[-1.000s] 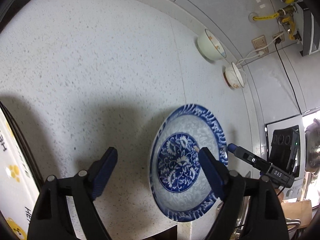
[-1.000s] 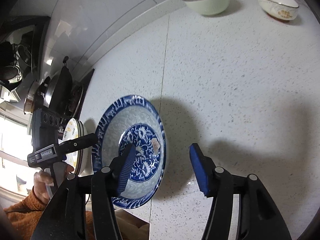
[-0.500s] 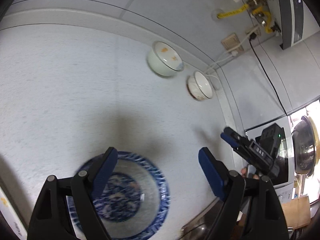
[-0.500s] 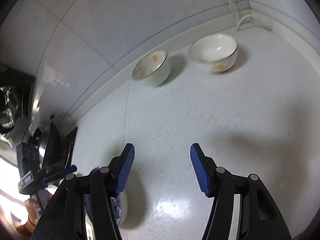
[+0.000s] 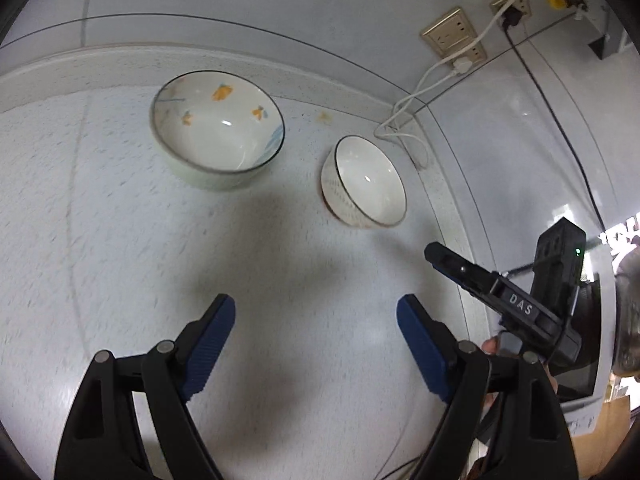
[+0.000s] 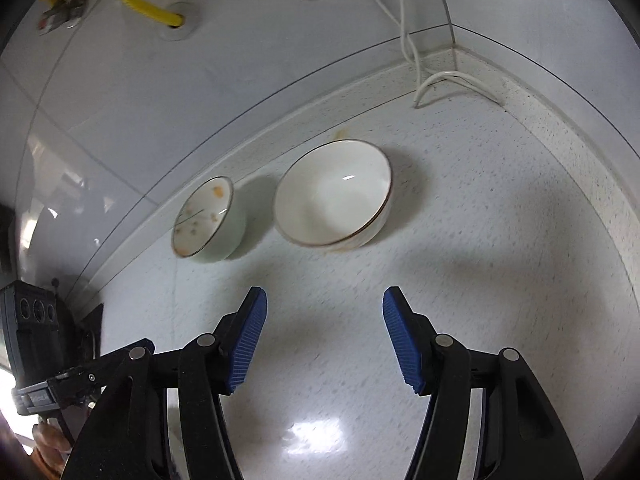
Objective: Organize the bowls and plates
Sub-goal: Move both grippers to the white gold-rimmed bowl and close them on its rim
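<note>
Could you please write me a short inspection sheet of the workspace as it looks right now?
Surface: pale speckled countertop, a small orange stain by the back edge.
Job's things: pale green bowl and gold-rimmed white bowl, upright, side by side, apart, near the wall; no plate in view.
Clutter: nothing seen.
Grippers: left gripper and right gripper both open, empty, short of the bowls.
Cables: white cable loops onto the counter corner; black cable on the wall.
Surroundings: tiled wall, wall sockets, yellow pipe.

— What is sitting on the speckled white stone counter (image 5: pixel 120 240)?
— Two ceramic bowls: one pale green bowl with orange motifs (image 5: pixel 218 130), one white bowl with a gold rim (image 5: pixel 366 184).
</note>
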`<control>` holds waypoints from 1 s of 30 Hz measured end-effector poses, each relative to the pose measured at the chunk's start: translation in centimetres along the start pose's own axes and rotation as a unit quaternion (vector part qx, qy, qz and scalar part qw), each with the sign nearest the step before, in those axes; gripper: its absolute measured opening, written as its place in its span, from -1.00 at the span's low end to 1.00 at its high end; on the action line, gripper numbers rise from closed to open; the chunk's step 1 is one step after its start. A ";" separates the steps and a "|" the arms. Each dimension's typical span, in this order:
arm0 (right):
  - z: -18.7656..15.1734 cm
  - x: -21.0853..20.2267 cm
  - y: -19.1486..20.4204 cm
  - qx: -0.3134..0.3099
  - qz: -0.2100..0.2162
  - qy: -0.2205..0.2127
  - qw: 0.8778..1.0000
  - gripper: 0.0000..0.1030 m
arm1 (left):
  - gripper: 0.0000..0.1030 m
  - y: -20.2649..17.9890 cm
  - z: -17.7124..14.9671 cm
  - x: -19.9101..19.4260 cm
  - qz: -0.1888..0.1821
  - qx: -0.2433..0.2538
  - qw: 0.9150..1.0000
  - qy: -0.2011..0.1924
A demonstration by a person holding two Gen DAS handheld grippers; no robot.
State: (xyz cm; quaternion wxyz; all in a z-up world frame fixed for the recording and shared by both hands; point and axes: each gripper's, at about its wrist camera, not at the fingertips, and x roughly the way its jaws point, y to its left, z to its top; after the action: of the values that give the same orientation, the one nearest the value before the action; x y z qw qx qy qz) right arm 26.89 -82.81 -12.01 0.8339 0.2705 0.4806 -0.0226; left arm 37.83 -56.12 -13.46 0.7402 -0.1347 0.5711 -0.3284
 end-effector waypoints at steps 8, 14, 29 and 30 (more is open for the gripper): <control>3.4 3.9 -1.6 0.008 -0.017 0.019 1.000 0.08 | 0.61 -1.4 4.9 6.0 0.001 0.004 1.000 0.008; 5.8 6.0 -2.1 0.013 -0.025 0.024 0.999 0.08 | 0.61 -2.0 7.7 9.6 0.027 0.008 1.000 0.004; 8.0 9.3 -4.6 0.035 -0.020 0.041 0.998 -0.29 | 0.12 -3.0 8.7 15.4 0.021 0.023 0.999 0.041; 8.0 9.5 -4.8 0.036 -0.015 0.042 0.998 -0.42 | 0.00 -3.0 8.5 15.6 0.019 0.022 0.999 0.044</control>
State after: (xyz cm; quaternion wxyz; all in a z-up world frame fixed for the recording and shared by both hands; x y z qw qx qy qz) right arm 36.87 -88.59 -18.63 0.8022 0.2935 0.5183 -0.0413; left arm 46.85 -69.85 -20.88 0.7233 -0.0925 0.5983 -0.3321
